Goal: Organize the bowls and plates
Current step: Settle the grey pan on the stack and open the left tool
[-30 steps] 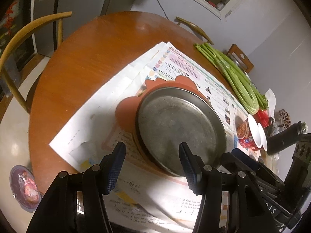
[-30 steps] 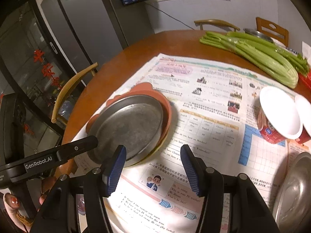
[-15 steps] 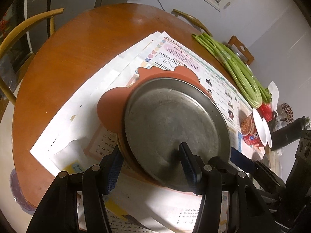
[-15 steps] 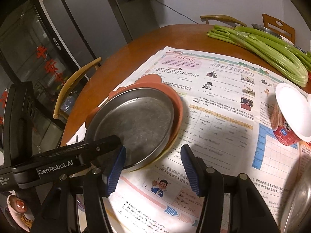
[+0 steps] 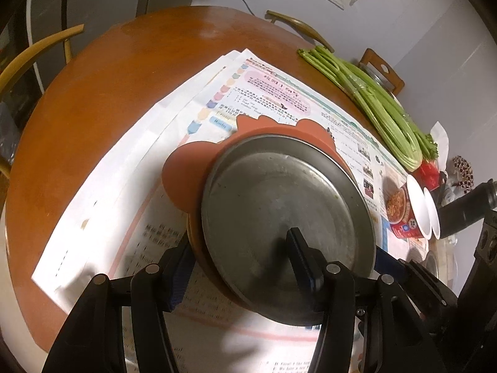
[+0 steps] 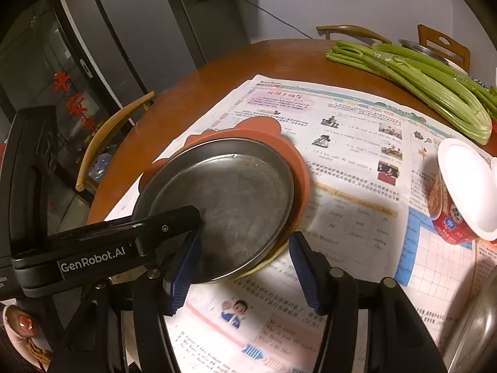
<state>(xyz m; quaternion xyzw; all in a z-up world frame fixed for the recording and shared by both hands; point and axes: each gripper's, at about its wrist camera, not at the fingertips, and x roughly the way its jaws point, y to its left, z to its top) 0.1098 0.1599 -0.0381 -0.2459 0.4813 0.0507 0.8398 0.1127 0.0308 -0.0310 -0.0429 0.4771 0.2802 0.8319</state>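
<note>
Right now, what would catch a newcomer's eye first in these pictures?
The dull metal plate stacked on an orange plate, in the middle of the newspaper-covered round table. The left gripper straddles the stack's near rim. Behind, a long bunch of green celery lies along the table's far edge.

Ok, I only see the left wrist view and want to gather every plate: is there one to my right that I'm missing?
Observer: Yes, a second steel plate lies at the near right, closer to the camera than the noodle cup.
Operator: Any dishes further back?
Observer: A steel dish sits just behind the celery, at the table's far edge.
</note>
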